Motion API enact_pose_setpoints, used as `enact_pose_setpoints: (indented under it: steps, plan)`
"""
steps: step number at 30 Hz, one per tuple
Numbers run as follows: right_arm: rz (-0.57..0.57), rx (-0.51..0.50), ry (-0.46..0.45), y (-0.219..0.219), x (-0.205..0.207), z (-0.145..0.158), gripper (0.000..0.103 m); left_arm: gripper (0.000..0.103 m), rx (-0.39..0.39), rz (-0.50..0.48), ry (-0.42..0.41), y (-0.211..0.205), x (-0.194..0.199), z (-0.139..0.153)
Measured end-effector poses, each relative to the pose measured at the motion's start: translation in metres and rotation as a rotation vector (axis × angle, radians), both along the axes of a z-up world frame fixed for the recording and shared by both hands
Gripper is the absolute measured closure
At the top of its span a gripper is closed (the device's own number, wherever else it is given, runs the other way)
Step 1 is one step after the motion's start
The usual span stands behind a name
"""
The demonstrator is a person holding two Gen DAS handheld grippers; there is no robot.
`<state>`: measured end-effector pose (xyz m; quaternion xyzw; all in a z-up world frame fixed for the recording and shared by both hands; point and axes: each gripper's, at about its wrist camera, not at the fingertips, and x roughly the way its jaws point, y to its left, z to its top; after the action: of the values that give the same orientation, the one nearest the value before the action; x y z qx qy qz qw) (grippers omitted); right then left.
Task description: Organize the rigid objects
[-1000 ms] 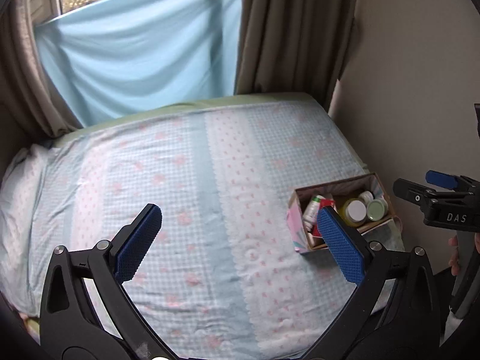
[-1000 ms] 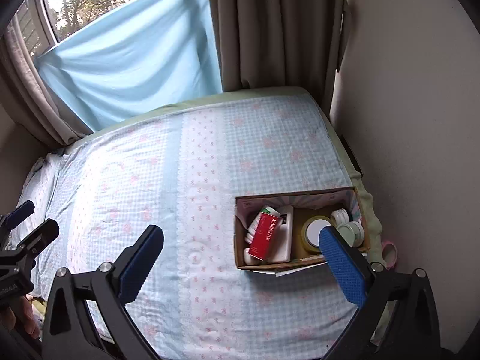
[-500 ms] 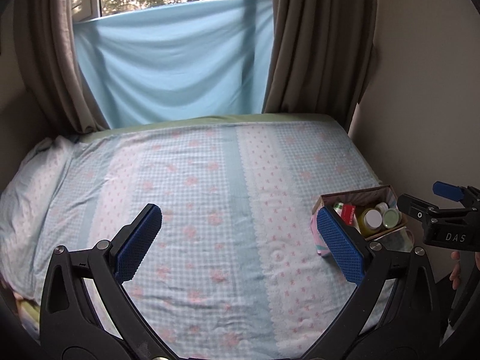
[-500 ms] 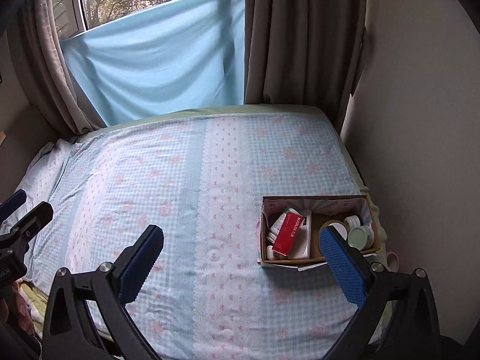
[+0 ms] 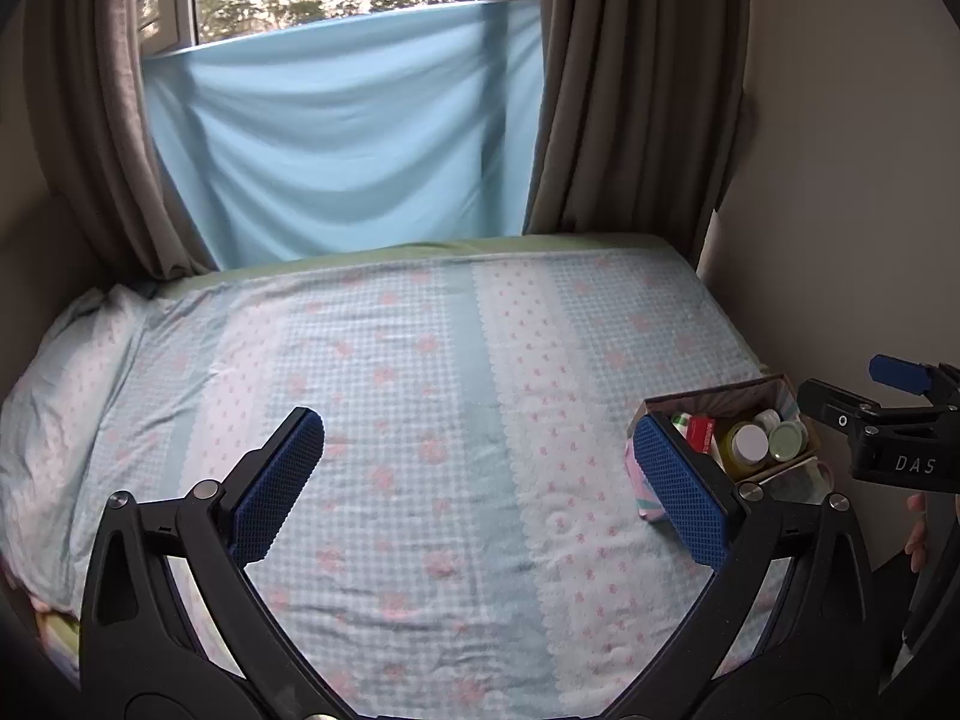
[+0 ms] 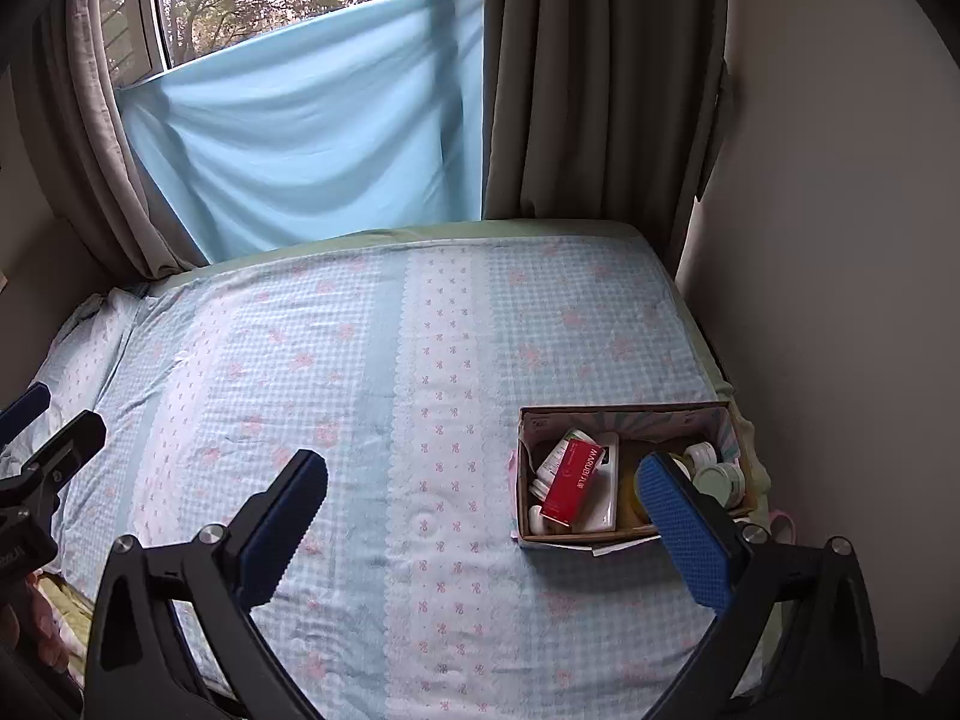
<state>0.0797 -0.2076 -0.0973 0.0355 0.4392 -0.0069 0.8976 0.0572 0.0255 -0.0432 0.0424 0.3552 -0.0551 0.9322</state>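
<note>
A bed [image 6: 420, 360] covered in a pale blue checked sheet with pink flower prints fills both wrist views. Behind it, a light blue cloth [image 6: 300, 138] hangs across a window between brown curtains [image 6: 576, 90].

The left gripper [image 5: 479, 483] hovers above the bed with its two blue-padded fingers spread wide, holding nothing. The right gripper [image 6: 480, 507] hovers likewise, fingers spread wide and empty.

A small open cardboard box [image 6: 624, 417] sits on the bed's right side, near the wall. Inside it, on the left, a red carton [image 6: 573, 483] leans tilted against a white bottle [image 6: 555, 459] and a white rectangular item [image 6: 606, 495]. The carton carries white lettering that looks like "MARUBI"; the rest is too small to read. On the right side of the box are a yellow jar [image 5: 744, 444] with a white lid, a white-capped container [image 6: 702, 453], and a pale green lid [image 6: 720, 480]. The right gripper's right finger hides part of the yellow jar in the right wrist view.

In the left wrist view, the other gripper appears at the right edge, marked "DAS" in white letters, with part of a hand [image 5: 917, 534] below it. Something pink [image 6: 783, 525] peeks out between the box and the wall; what it is cannot be told.
</note>
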Motion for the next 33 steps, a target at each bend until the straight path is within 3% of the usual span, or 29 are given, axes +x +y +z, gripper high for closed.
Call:
enact_pose_setpoints:
  steps: [33]
  plan:
    - [0.007, 0.001, -0.030, -0.011, 0.014, 0.009, 0.000, 0.000, 0.004, 0.016, -0.042, -0.009, 0.002, 0.004]
